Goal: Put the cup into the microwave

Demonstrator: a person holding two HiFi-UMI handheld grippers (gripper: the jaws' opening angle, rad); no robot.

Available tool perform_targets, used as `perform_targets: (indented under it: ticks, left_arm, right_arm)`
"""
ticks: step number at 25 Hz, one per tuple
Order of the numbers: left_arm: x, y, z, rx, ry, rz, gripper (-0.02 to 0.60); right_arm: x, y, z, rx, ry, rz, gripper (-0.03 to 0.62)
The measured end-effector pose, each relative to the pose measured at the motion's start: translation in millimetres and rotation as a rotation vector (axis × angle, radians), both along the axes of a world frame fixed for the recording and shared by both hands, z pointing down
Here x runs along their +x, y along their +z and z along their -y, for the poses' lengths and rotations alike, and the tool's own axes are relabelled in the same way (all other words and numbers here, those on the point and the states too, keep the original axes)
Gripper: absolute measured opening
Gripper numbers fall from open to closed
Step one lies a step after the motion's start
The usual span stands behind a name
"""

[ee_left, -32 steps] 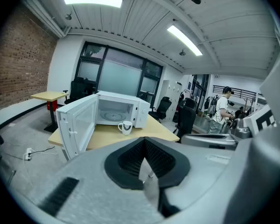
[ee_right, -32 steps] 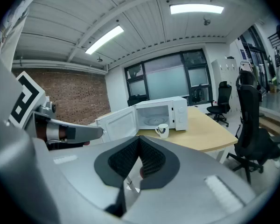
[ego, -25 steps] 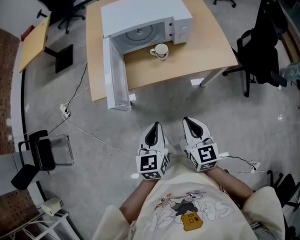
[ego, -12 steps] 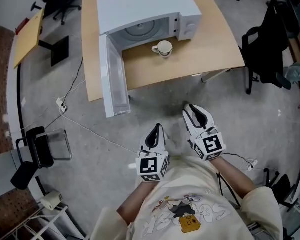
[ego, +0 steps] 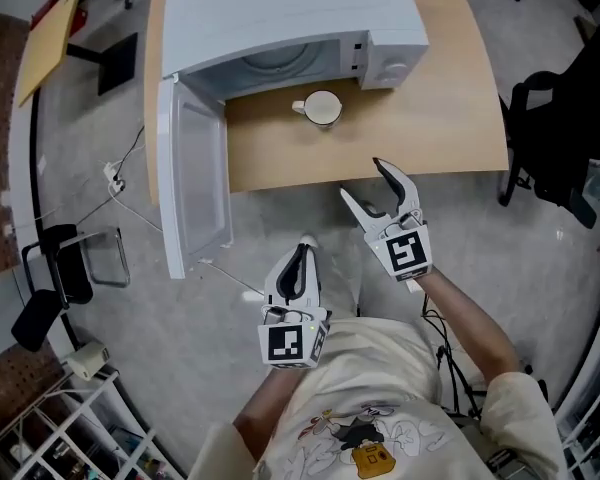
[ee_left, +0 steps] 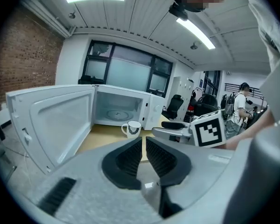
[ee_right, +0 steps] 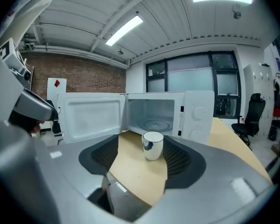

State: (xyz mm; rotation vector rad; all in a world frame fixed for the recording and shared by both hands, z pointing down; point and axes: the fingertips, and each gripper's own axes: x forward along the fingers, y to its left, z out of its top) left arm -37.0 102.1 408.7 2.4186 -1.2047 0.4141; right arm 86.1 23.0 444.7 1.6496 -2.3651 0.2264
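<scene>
A white cup (ego: 321, 108) with a dark mark stands upright on the wooden table (ego: 450, 118), just in front of the white microwave (ego: 290, 13). The microwave's door (ego: 192, 183) hangs wide open to the left. My right gripper (ego: 363, 181) is over the table's front edge and points at the cup, well short of it. Its jaws are opening and hold nothing. In the right gripper view the cup (ee_right: 152, 145) shows far off between the fingers (ee_right: 179, 158). My left gripper (ego: 301, 250) is shut and empty, lower down over the floor. The left gripper view shows the cup (ee_left: 132, 129) and the microwave (ee_left: 117, 108) ahead.
The microwave's cavity holds a glass turntable (ee_right: 155, 124). A black office chair (ego: 565, 138) stands right of the table. Cables and a power strip (ego: 113, 176) lie on the concrete floor at the left, beside a small black chair (ego: 65, 278).
Both grippers moved forward toward the table, the right one much farther, up to its front edge. The right gripper's jaws went from shut to open. The left stayed shut.
</scene>
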Motion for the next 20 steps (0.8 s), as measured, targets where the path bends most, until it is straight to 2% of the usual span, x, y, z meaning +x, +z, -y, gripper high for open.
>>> perform_targets:
  ticks: [1, 3, 8, 14, 18, 20]
  left_arm:
    - [3.6, 3.2, 5.7, -0.003, -0.007, 0.002, 0.039]
    - [8.2, 9.7, 12.4, -0.019, -0.026, 0.001, 0.051]
    - [14.1, 21.9, 39.9, -0.029, -0.055, -0.024, 0.057]
    - [19.2, 25.8, 61.2, -0.012, -0.047, -0.046, 0.043]
    - [16.5, 26.9, 73.4, -0.012, -0.103, -0.069, 0.002]
    - [12.4, 31.9, 73.7, -0.006, -0.089, -0.041, 0.002]
  right_arm:
    - [4.9, 8.0, 13.4, -0.012, 0.011, 0.000, 0.303]
    - [11.3, 27.6, 35.1, -0.043, 0.027, -0.009, 0.335]
    - [13.0, 69.5, 89.6, -0.062, 0.037, -0.043, 0.422]
    - [1.8, 87.7, 128.7, -0.045, 0.031, -0.037, 0.434]
    - [0.6, 88.7, 141.9, -0.038, 0.043, -0.019, 0.434]
    - [-1.6, 89.2, 146.1, -0.035, 0.046, -0.012, 0.433]
